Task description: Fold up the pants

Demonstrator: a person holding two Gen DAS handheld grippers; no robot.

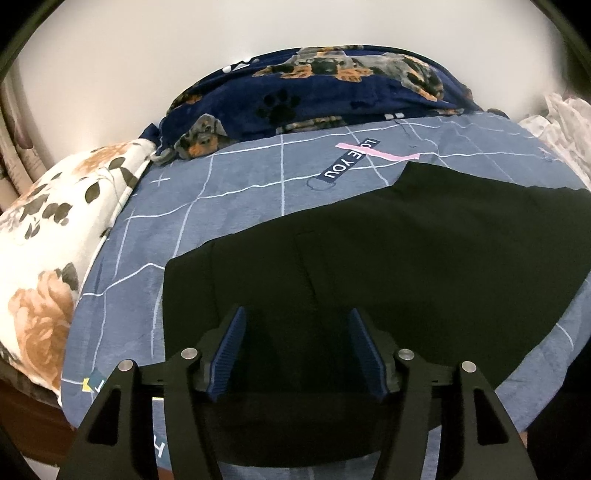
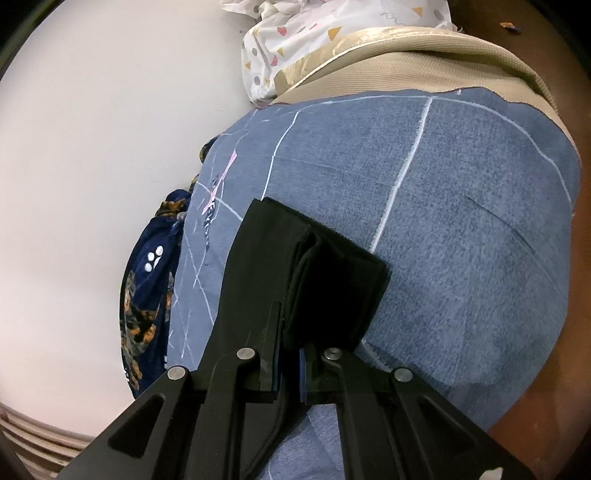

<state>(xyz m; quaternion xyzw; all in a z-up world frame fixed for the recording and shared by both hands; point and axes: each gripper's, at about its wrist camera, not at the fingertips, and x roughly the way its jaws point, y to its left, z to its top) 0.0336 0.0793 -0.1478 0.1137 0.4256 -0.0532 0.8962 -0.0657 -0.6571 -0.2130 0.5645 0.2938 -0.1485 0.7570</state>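
The black pants [image 1: 388, 251] lie spread on a blue checked bedsheet [image 1: 236, 184]. My left gripper [image 1: 297, 314] is open and hovers just above the near part of the pants, with nothing between its blue pads. In the right wrist view my right gripper [image 2: 290, 332] is shut on a folded edge of the black pants [image 2: 295, 258] and holds several layers, which are lifted a little off the bedsheet [image 2: 461, 221].
A floral white pillow [image 1: 55, 240] lies at the left. A navy dog-print blanket [image 1: 332, 88] is piled at the back by the white wall. White patterned fabric [image 2: 314, 33] and a beige mattress edge [image 2: 424, 70] are at the far right.
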